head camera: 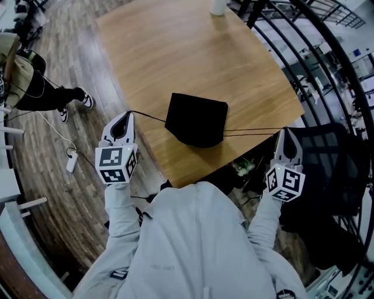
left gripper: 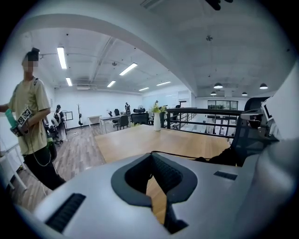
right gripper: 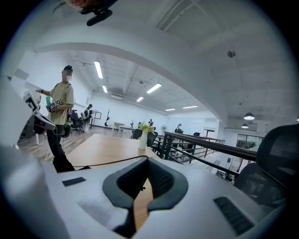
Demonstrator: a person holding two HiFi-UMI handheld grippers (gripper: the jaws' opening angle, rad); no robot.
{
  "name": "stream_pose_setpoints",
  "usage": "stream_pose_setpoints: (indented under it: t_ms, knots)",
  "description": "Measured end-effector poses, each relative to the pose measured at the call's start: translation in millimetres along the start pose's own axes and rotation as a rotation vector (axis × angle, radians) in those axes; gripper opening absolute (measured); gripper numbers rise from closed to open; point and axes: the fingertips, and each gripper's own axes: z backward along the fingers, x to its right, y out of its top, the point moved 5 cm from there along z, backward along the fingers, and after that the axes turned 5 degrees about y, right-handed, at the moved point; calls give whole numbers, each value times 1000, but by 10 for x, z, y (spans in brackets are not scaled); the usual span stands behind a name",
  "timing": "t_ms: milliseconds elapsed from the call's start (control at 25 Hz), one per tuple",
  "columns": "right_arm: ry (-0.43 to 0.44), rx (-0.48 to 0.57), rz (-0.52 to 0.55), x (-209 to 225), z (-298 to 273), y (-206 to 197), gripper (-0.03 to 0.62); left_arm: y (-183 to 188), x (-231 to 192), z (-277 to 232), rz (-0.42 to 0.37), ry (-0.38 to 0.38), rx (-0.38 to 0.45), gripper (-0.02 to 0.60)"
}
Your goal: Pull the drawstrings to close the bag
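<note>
Bag: black drawstring bag [head camera: 197, 120] lies on the wooden table [head camera: 175, 52], near the edge closest to me and roughly midway between my two tools.

Left tool: left gripper [head camera: 124, 120] is off the table's left edge. Its jaws are pressed together, pinching the left drawstring [head camera: 149, 115] right at the tips. In the left gripper view the cord leaves the pads [left gripper: 161, 170] and runs off right toward the bag.

Right tool: right gripper [head camera: 286, 137] is off the table's right corner. Its jaws are likewise pressed together on the right drawstring [head camera: 251, 131], which looks like two strands side by side.

Why held wide: I have the hands on opposite sides so each cord draws against the other. The bag then sits between two equal pulls instead of sliding toward one hand.

Cord state: both run as straight lines from bag to jaws, so I judge them taut with no slack left.

Why pinched at the tips: a thin cord needs full pad pressure or it slips through.

Progress: the fabric looks bunched, so I judge the mouth mostly drawn in. I cannot see the opening itself.

Risk: the bag is close to the table edge, and an uneven pull could drag it off.

Surroundings: a white vase [head camera: 218, 6] stands at the far end, well clear. A dark office chair [head camera: 327, 163] is beside my right hand.
</note>
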Motion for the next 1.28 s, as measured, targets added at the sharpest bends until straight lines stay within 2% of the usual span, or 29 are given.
stream_pose_setpoints:
  t_ms: [280, 600, 920, 1280]
  knots:
    - [135, -25, 5, -330, -212, -9, 21, 32, 248, -92, -2, -74, -9, 26]
    - [277, -117, 6, -717, -455, -290, 21, -238, 599, -260, 5, -169, -91, 27]
    - [379, -253, -19, -1021, -682, -840, 21, -628, 986, -532, 18, -265, -204, 28]
    - [429, -417, -58, -1205, -866, -1497, 24, -1047, 1148, -828, 21, -312, -333, 28]
